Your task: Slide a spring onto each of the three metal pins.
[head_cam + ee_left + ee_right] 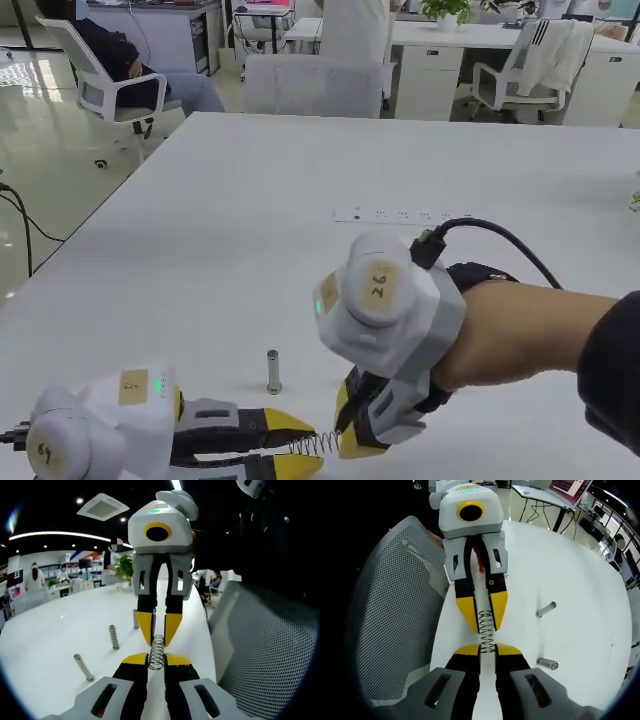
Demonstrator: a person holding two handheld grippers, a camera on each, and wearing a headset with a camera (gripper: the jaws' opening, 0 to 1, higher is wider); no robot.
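A small coil spring [318, 443] spans the gap between my two grippers just above the white table [200, 250]. My left gripper [305, 452] comes in from the lower left, shut on one end of the spring [157, 652]. My right gripper [345, 425] faces it, tips shut on the other end [486, 630]. A bare metal pin [273, 371] stands upright just beyond them. The left gripper view has a bare pin [83, 666], a pin with a spring on it [114, 636] and a third pin [135, 618] in a row left of the jaws.
A white power strip [400, 215] lies mid-table with a black cable running to my right gripper. A grey mesh chair back [395, 605] is close to the table's near edge. Office chairs [110, 80] and desks stand beyond the far edge.
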